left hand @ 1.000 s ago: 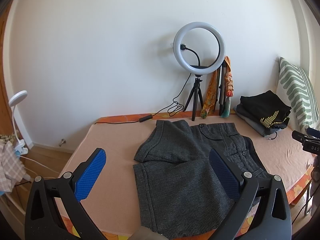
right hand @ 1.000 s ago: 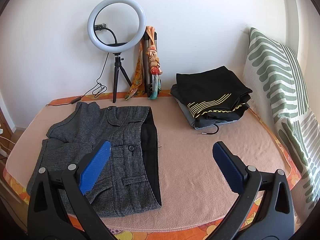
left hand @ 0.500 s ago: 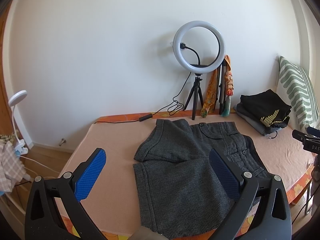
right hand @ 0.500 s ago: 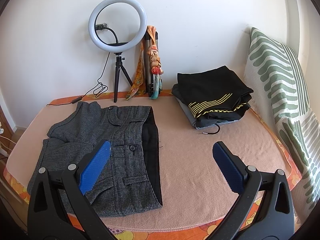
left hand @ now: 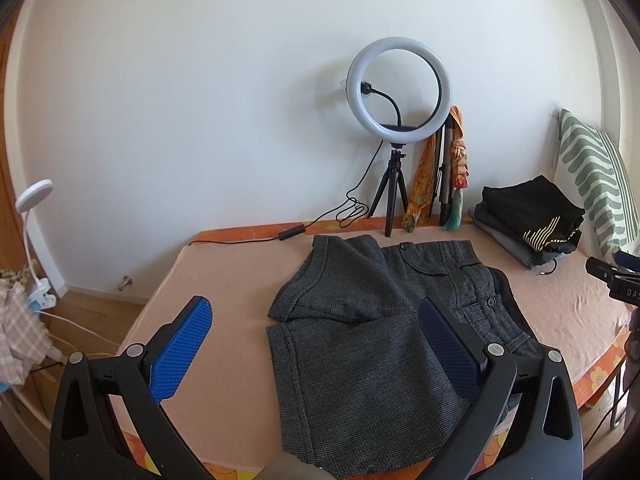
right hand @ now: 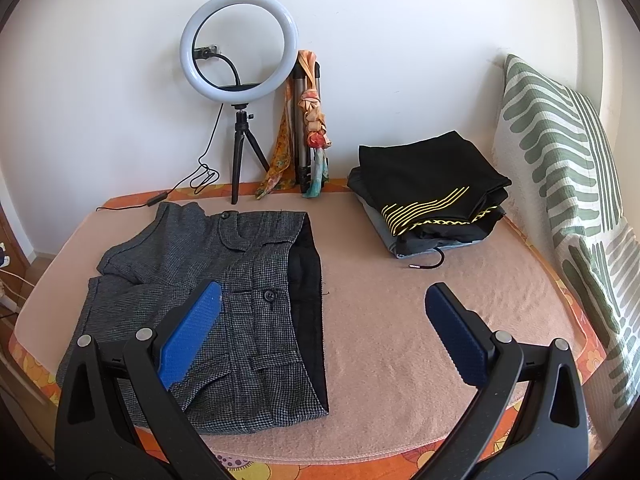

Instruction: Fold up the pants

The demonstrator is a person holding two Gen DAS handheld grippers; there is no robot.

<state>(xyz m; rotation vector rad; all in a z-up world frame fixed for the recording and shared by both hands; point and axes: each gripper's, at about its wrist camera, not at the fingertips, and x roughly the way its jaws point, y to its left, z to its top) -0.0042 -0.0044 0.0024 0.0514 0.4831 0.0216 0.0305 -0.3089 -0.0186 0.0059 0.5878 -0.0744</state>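
Grey tweed shorts (left hand: 372, 344) lie flat on the pink blanket-covered bed (left hand: 224, 280), waistband to the right, the far leg crumpled over itself. They also show in the right wrist view (right hand: 224, 288), with the black lining exposed along the right edge. My left gripper (left hand: 316, 320) is open and empty, held above the near leg and hem. My right gripper (right hand: 324, 300) is open and empty, above the waistband side near the bed's front edge.
A ring light on a tripod (right hand: 239, 80) and a cable stand at the back by the wall. A stack of folded dark clothes (right hand: 428, 196) lies at the back right. A green-striped pillow (right hand: 568, 184) leans on the right. A white clip lamp (left hand: 34, 216) stands left.
Both grippers have barely drifted; the view has shifted slightly. The shorts have not moved.
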